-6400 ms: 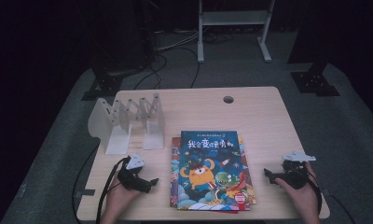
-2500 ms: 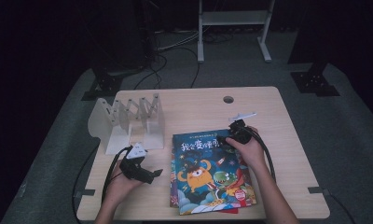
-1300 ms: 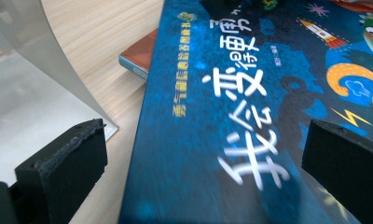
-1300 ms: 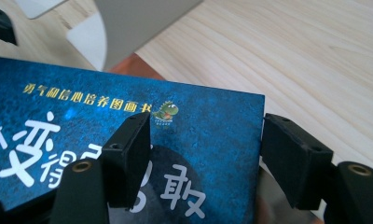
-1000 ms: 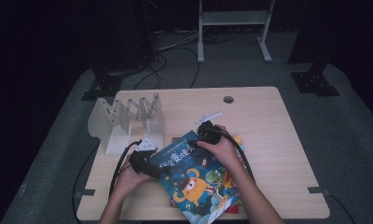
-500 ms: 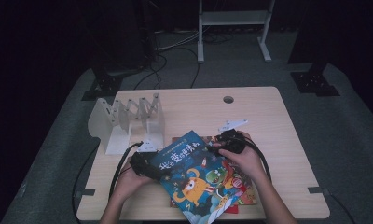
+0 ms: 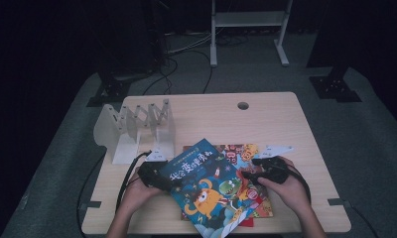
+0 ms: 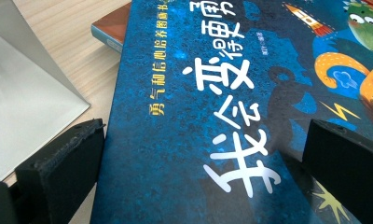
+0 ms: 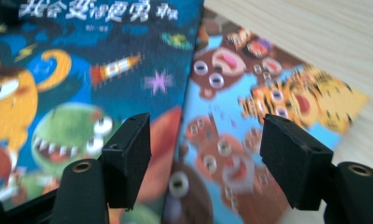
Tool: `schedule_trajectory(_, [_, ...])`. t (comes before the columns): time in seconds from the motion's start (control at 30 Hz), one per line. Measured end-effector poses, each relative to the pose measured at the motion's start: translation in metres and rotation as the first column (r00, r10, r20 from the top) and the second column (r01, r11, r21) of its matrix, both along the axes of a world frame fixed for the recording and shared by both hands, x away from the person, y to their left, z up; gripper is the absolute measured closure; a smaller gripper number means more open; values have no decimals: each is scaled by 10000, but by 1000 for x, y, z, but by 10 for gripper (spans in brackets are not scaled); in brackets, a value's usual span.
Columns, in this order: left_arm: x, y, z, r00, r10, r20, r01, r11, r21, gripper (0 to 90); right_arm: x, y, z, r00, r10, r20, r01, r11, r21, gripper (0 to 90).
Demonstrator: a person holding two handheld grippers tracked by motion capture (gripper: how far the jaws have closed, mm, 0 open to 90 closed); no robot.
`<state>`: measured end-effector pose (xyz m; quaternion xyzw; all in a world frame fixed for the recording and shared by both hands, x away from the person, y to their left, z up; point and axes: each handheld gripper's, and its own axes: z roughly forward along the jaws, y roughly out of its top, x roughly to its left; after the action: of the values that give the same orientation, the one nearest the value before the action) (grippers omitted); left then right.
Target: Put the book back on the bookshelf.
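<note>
Blue, the top picture book [image 7: 206, 191] lies turned askew on the book stack [image 7: 246, 153], near the front edge of the wooden counter [image 7: 266, 114]. The left hand-held gripper [image 7: 159, 179] has its jaws spread around the book's corner, probably to swing it toward the white rack [image 7: 137, 129] behind the book. The right hand-held gripper [image 7: 253, 174] hovers beside the book, partly open and empty, its jaws having just opened a little.

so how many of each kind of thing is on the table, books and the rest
picture books: 2, a dark blue monster picture book askew on a bear-and-tiger picture book; a red edge beneath may be a third
white folding book rack: 1
handheld claws: 2, left claw and right claw
total: 5
</note>
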<state>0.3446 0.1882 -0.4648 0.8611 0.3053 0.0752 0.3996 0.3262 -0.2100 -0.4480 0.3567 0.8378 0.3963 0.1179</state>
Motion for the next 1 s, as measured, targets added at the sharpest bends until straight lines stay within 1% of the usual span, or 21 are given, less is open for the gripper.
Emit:
schedule_trajectory(0.03, [0, 0, 0, 10000, 3, -3, -3, 10000, -3, 0, 0, 0, 0, 10000, 0, 0, 0, 10000, 0, 326])
schedule_trajectory(0.1, [0, 0, 0, 10000, 27, 0, -27, 10000, -41, 0, -6, -7, -1, 10000, -37, -7, 37, 10000, -13, 327])
schedule_trajectory(0.13, [0, 0, 0, 10000, 33, -12, -33, 10000, -39, 0, -13, -14, -2, 10000, -27, 35, 27, 10000, -85, 326])
schedule_trajectory(0.17, [0, 0, 0, 10000, 35, -16, -35, 10000, -37, 0, -13, -14, -2, 10000, -27, 35, 27, 10000, -85, 326])
schedule_trajectory(0.43, [0, 0, 0, 10000, 58, -21, -58, 10000, -58, 0, -49, -40, -5, 9996, -265, -17, 265, 9996, -83, 317])
schedule_trajectory(0.5, [0, 0, 0, 10000, 54, -39, -54, 10000, -48, 0, -58, -44, -9, 9995, -311, -41, 311, 9994, -119, 317])
schedule_trajectory(0.6, [0, 1, 0, 9999, 47, -112, -47, 10000, -49, 0, -68, -46, -14, 9999, -167, -26, 167, 9998, -92, 315])
schedule_trajectory(0.63, [0, 1, 0, 9999, 42, -127, -42, 10000, -50, 0, -70, -45, -16, 10000, -85, 4, 85, 9999, -132, 310])
schedule_trajectory(0.67, [0, 1, 0, 9999, 44, -134, -44, 10000, -43, 0, -72, -45, -17, 10000, -21, -19, 20, 10000, -54, 309])
schedule_trajectory(0.73, [-1, 2, 0, 9999, 38, -126, -38, 10000, -26, 0, -76, -44, -18, 9999, 121, -25, -121, 9996, -256, 301])
schedule_trajectory(0.83, [-1, 2, 0, 9999, 43, -124, -43, 10000, -41, 0, -78, -46, -19, 9999, 116, -118, -119, 9996, -255, 303])
schedule_trajectory(0.87, [-1, 2, 0, 9999, 38, -125, -39, 10000, -58, 0, -80, -44, -22, 9999, 125, -81, -128, 9993, -345, 298])
schedule_trajectory(0.9, [-1, 2, 0, 9999, 38, -125, -39, 10000, -58, 0, -80, -43, -23, 9999, 132, -80, -134, 9996, -264, 297])
schedule_trajectory(1.0, [-2, 3, 0, 9999, 16, -119, -16, 10000, -38, 0, -79, -43, -23, 9999, 112, -105, -115, 9996, -262, 292])
